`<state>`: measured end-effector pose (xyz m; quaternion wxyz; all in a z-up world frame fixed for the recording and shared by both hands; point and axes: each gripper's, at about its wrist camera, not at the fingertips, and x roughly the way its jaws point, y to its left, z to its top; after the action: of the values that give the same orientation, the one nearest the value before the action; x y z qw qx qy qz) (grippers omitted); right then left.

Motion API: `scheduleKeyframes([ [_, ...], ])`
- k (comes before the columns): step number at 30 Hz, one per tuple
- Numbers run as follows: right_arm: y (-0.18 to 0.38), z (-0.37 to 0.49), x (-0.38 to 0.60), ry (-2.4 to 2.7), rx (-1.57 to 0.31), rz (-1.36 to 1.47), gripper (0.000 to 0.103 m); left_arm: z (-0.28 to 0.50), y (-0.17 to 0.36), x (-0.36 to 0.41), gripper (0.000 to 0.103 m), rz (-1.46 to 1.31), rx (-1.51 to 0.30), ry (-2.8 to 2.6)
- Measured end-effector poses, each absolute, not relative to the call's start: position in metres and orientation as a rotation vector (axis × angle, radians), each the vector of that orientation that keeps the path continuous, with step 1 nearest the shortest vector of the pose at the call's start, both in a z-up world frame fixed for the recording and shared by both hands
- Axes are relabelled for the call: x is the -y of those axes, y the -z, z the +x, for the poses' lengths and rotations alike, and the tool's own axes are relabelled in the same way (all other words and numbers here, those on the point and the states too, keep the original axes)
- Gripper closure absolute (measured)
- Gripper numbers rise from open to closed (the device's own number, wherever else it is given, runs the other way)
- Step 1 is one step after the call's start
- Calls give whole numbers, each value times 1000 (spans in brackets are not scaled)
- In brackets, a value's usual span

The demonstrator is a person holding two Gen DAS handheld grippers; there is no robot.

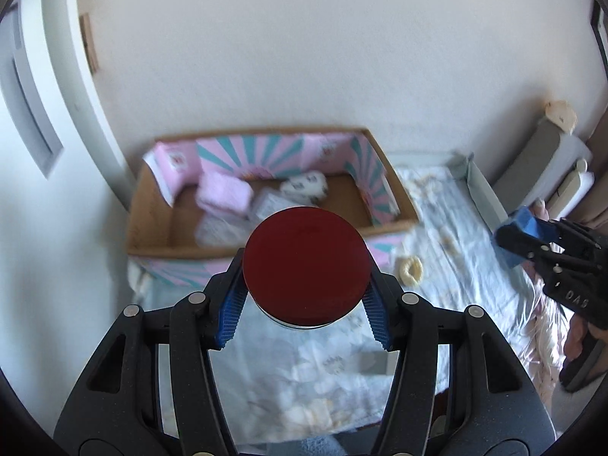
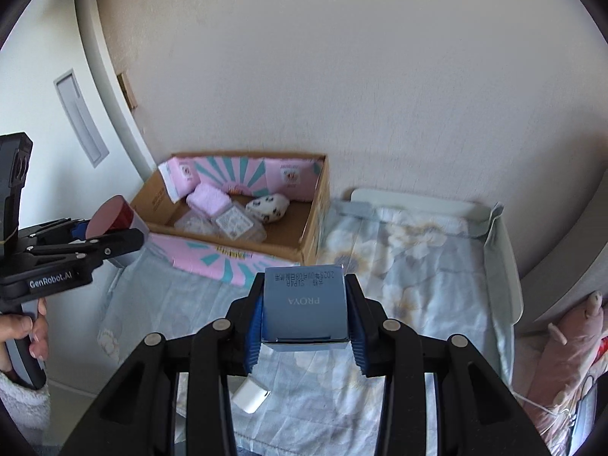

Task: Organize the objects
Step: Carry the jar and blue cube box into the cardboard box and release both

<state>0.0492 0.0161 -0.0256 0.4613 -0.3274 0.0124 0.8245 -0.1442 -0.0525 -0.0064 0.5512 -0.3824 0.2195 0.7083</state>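
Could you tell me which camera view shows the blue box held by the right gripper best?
The right wrist view: the blue box fills the centre, lettering legible. The left wrist view catches only a corner of it at the right edge.

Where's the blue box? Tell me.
The blue box is clamped in the right claw, held above the floral sheet, just short and right of the cardboard box.

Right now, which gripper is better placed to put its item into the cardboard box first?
Left, probably. The left gripper holds the red-lidded jar directly before the cardboard box. The right gripper, holding the blue carton, is further right over the floral sheet.
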Motion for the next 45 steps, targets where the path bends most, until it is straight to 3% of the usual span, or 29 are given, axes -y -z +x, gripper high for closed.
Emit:
scheduleKeyframes([
  [8, -12, 11, -40, -2040, -9, -795, 68, -204, -20, 24, 51, -898, -510, -1720],
  [15, -15, -43, -71, -2081, -15, -843, 68, -251, -7, -11, 51, -978, -531, -1723],
  [28, 43, -102, -142, -1985, -50, -1063, 68, -290, 72, -71, 51, -1139, -567, -1641],
  [45, 94, -117, -175, -1921, -97, -1205, 68, -276, 135, -112, 51, -1195, -711, -1526],
])
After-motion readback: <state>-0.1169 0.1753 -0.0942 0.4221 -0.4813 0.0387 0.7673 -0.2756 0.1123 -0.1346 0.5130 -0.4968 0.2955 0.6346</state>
